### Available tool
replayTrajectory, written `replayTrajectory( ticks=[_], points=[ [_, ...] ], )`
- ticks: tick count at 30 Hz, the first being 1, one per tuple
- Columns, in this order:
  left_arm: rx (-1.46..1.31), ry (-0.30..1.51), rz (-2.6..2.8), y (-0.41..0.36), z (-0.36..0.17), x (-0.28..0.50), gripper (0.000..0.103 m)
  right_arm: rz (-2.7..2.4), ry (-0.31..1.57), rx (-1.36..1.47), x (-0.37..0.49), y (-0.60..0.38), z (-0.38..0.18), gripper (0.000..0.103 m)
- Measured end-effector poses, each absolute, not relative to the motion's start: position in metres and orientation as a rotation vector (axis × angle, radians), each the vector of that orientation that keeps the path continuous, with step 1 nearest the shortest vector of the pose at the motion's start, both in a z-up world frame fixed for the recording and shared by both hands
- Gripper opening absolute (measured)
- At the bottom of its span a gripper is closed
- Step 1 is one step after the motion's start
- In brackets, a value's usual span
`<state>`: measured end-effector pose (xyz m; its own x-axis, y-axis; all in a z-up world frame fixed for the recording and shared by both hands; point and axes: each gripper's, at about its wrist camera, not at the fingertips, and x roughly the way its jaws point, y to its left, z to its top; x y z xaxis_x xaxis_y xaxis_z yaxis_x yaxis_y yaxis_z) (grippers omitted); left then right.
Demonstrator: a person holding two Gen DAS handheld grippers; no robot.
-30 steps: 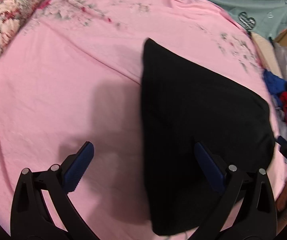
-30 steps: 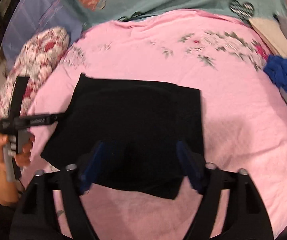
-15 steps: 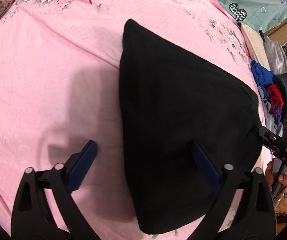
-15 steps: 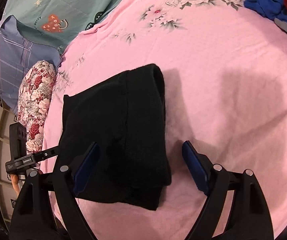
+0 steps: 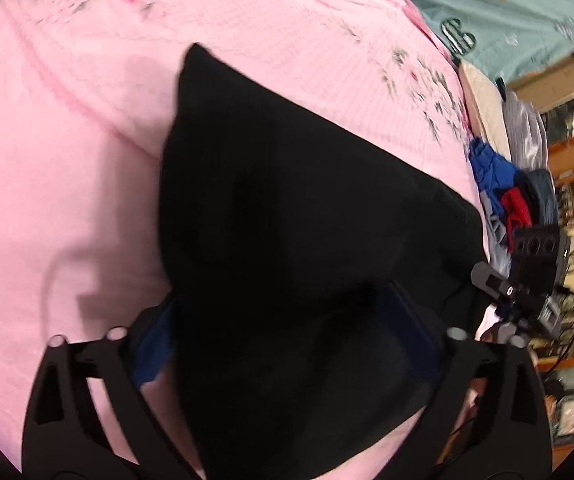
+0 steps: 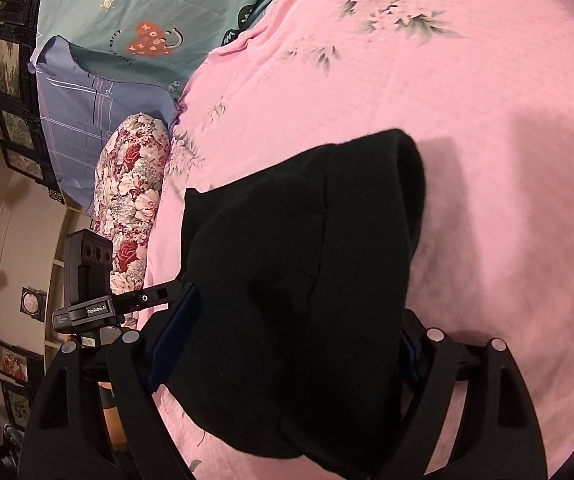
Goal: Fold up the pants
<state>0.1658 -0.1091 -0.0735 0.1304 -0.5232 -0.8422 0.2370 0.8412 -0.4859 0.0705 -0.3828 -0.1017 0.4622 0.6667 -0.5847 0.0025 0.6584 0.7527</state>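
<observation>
A: Pants [image 5: 307, 240], black and folded into a thick pad, are seen lying on the pink bedsheet [image 5: 67, 160] of the bed.

B: And the left gripper [image 5: 287, 344]?

A: Its fingers [image 5: 155, 344] are spread wide, one on each side of the near end of the pants. They have just been opening after a brief narrowing. The blue pad on the left side is seen at the cloth's edge, the other is half hidden against the black fabric. Whether the cloth is pressed cannot be told; no grip is shown.

B: The right gripper [image 6: 287, 340]?

A: Its fingers [image 6: 171, 340] are also held wide apart, straddling the other end of the pants. The cloth is bunched between them, and both pads are close to its sides. No clamping is seen.

B: What else is shown?

A: A floral pillow [image 6: 135, 192] is seen at the bed's edge, with a teal blanket [image 6: 147, 12] beyond it. A heap of blue and red clothes [image 5: 503, 196] is piled at the far side.
</observation>
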Motion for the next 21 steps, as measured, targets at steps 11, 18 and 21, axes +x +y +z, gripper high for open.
replayTrajectory(
  ticks=[11, 18, 21],
  points=[
    [-0.146, 1.269, -0.558, -0.121, -0.045, 0.153, 0.026, 0.325, 1.028, 0.643, 0.06, -0.369, -0.087, 0.033],
    [-0.115, 1.156, -0.57, -0.113, -0.003, 0.147, 0.023, 0.347, 0.915, 0.517, 0.055, -0.346, -0.035, 0.032],
    [-0.11, 1.043, -0.576, -0.105, 0.039, 0.159, 0.023, 0.363, 0.863, 0.444, 0.068, -0.335, -0.004, 0.032]
  ],
)
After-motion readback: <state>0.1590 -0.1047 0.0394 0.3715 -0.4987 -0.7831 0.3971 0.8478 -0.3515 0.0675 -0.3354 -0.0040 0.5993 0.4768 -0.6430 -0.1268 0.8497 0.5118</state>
